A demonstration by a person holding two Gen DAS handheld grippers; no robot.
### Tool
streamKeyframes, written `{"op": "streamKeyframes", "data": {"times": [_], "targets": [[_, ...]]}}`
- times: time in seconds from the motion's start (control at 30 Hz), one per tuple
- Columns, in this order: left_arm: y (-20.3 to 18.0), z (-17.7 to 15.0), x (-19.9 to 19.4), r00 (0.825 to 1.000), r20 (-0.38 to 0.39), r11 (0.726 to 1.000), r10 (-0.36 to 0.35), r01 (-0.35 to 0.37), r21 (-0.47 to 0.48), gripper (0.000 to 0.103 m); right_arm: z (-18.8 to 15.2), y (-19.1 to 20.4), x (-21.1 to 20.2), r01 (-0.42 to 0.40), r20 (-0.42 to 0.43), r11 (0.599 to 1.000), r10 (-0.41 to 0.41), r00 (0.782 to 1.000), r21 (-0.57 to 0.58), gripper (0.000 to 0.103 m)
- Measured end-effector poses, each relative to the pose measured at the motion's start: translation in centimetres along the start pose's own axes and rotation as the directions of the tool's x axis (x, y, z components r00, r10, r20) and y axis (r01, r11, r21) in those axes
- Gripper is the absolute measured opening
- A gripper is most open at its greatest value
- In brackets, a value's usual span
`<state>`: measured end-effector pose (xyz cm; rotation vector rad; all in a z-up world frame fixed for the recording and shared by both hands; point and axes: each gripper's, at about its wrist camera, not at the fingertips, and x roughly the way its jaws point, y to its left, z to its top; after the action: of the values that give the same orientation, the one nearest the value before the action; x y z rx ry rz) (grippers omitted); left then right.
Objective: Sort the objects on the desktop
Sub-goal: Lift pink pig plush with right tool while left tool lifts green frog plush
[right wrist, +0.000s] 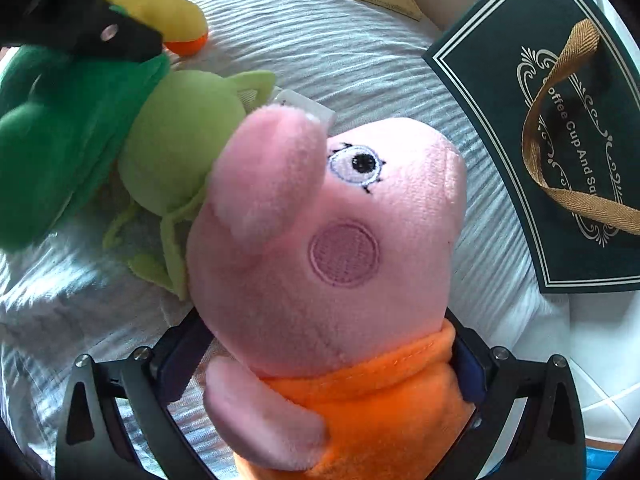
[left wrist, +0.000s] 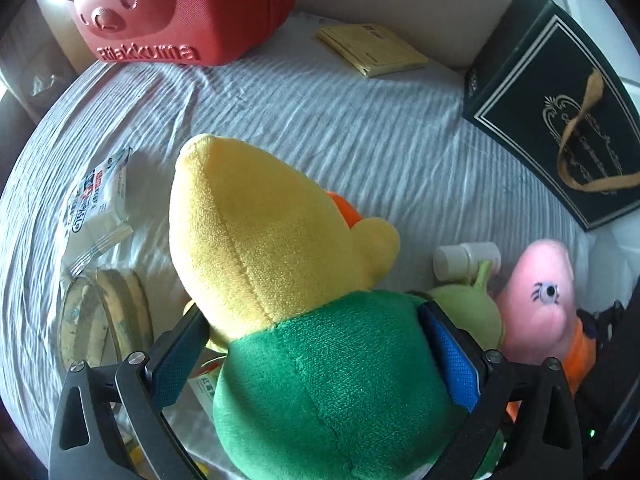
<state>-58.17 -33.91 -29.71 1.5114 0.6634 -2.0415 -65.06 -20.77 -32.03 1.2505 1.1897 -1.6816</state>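
Note:
My left gripper (left wrist: 320, 344) is shut on a yellow plush duck with a green body (left wrist: 280, 280); its blue-padded fingers (left wrist: 456, 360) press the green body from both sides. The duck also shows at the top left of the right wrist view (right wrist: 60, 120). My right gripper (right wrist: 324, 364) is shut on a pink plush pig in an orange dress (right wrist: 320, 240), gripped at the neck. The pig shows at the right of the left wrist view (left wrist: 540, 296). A light green plush (right wrist: 180, 140) lies on the cloth between the two toys, also in the left wrist view (left wrist: 472, 312).
A red Rilakkuma case (left wrist: 180, 8) stands at the back left, a yellow booklet (left wrist: 372, 48) behind. A dark green gift box with a gold ribbon (right wrist: 560, 140) lies right. A white bottle (left wrist: 464, 260), a sachet (left wrist: 100, 196) and a tape roll (left wrist: 100, 320) lie on the striped cloth (left wrist: 320, 120).

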Motion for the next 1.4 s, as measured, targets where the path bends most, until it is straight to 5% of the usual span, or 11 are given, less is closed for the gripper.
{"op": "streamKeyframes", "data": {"times": [0.33, 0.53, 0.8, 1.07, 1.2, 1.4], "targets": [[0.4, -1.4, -0.8, 0.994, 0.085, 0.997, -0.068, 0.065, 0.038, 0.103, 0.2, 0.1, -0.8, 0.016, -0.025, 1.000, -0.016, 1.000, 0.001, 0.103], [-1.0, -2.8, -3.2, 0.981, 0.183, 0.989, -0.059, 0.032, 0.146, 0.074, -0.8, 0.6, -2.5, 0.154, 0.019, 0.980, -0.158, 0.987, 0.126, 0.083], [-1.3, -7.1, -7.0, 0.945, 0.278, 0.950, -0.172, 0.085, 0.300, 0.066, -4.2, 0.8, -7.2, 0.244, 0.110, 0.905, -0.298, 0.948, 0.348, 0.080], [0.0, -11.9, -9.9, 0.929, 0.246, 0.896, -0.277, 0.158, 0.414, 0.062, -8.0, 2.6, -13.2, 0.155, 0.256, 0.860, -0.310, 0.916, 0.487, 0.079], [0.1, -14.3, -12.8, 0.906, 0.290, 0.864, -0.309, 0.141, 0.483, 0.062, -10.0, 4.2, -14.9, 0.122, 0.295, 0.847, -0.311, 0.903, 0.518, 0.079], [0.7, -16.7, -15.4, 0.898, 0.301, 0.849, -0.321, 0.132, 0.512, 0.061, -12.8, 5.8, -17.1, 0.096, 0.328, 0.828, -0.322, 0.888, 0.552, 0.079]]}}
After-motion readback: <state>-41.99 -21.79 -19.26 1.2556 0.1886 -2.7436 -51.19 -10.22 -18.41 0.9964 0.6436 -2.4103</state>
